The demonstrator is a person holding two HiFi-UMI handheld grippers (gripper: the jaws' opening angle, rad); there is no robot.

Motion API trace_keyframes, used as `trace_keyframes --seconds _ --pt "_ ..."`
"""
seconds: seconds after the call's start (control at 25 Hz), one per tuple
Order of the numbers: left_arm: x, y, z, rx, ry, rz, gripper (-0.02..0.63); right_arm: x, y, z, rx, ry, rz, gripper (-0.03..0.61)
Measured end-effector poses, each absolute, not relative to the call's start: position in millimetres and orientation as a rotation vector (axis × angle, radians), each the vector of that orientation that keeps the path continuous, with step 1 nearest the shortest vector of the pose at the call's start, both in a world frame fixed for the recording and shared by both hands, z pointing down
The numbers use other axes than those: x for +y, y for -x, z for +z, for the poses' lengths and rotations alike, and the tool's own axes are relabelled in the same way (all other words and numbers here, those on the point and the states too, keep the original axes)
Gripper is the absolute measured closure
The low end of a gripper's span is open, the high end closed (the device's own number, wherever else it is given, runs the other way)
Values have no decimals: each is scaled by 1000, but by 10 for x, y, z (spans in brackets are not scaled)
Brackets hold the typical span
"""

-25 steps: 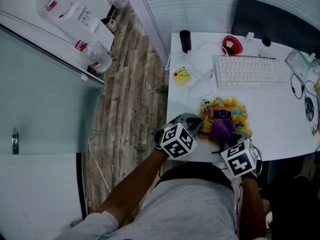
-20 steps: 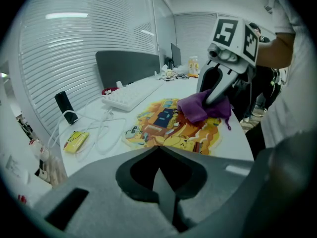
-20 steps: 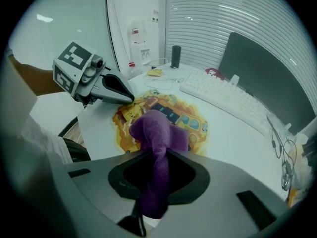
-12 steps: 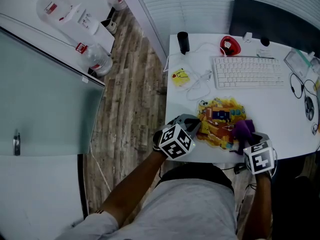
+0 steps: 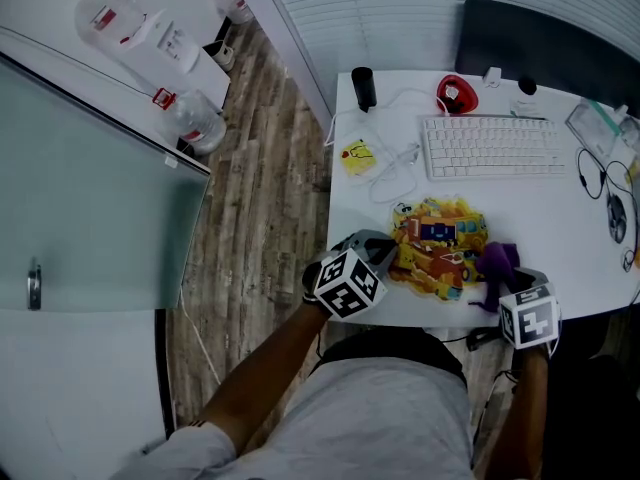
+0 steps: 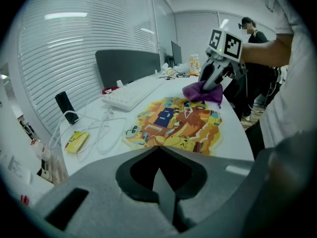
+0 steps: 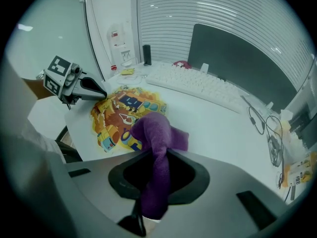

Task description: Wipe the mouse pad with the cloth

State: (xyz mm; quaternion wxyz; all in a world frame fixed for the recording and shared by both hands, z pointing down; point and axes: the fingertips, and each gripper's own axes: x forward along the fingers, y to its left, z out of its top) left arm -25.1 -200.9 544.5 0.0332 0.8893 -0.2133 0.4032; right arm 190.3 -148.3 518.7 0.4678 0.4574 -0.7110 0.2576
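— Cloth (image 7: 156, 133)?
— Pinched in the right gripper (image 5: 505, 286), at the pad's (image 5: 438, 243) right edge. Left gripper (image 5: 385, 256) is pressed together, empty, at its left edge.
— Next?
— Mid-wipe, likely; sweep it left across the pad.

White desk (image 5: 560, 208); wood-plank floor (image 5: 260, 168)

Likely office: desk (image 5: 560, 218), keyboard (image 5: 492, 146), blinds (image 5: 400, 13).
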Motion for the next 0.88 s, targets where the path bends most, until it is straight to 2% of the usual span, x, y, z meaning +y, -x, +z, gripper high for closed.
trace_keyframes --seconds 0.24,0.72,0.88 --pt "-2013 224 5311 -710 -2757 1193 598 -1540 -1822 4911 -1881 -1196 673 512" --pt "-2041 140 3934 -915 -2936 474 598 -1773 -1328 3884 -2356 -1346 552 512" --pt "-2029 188 3590 -975 -2965 340 598 -1815 -1183 3586 -2468 -1357 508 512"
